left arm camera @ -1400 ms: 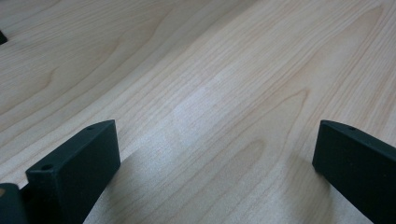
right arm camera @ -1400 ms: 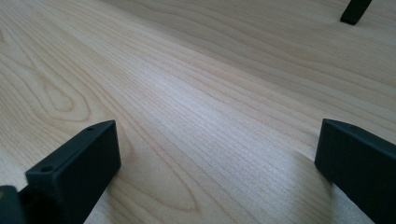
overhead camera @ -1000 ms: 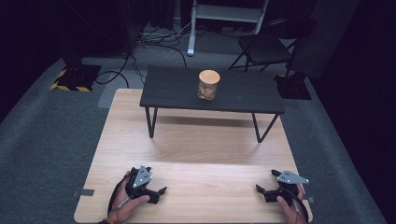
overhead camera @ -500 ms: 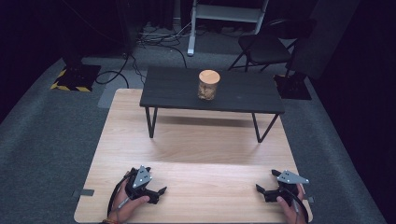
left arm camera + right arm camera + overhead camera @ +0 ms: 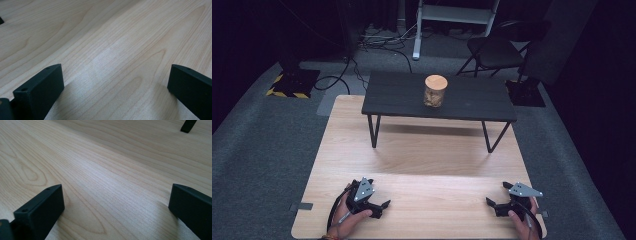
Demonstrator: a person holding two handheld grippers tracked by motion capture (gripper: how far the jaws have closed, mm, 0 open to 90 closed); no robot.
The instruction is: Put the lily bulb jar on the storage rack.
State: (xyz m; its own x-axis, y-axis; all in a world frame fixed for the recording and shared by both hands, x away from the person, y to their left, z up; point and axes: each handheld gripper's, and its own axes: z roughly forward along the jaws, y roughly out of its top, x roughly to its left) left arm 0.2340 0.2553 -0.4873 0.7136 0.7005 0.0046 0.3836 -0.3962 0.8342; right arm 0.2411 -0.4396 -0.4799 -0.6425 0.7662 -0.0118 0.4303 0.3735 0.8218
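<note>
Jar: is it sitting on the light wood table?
No, the jar stands on the small black table, which itself sits on the far end of the light wood table.

A fixed high camera looks forward and down over a light wooden table (image 5: pixel 422 150), taking in all of it and the dark floor beyond. Two more cameras ride low on handheld tools at the near edge, each looking close along the wood grain between its own black jaws. All three views share this tabletop.
</note>
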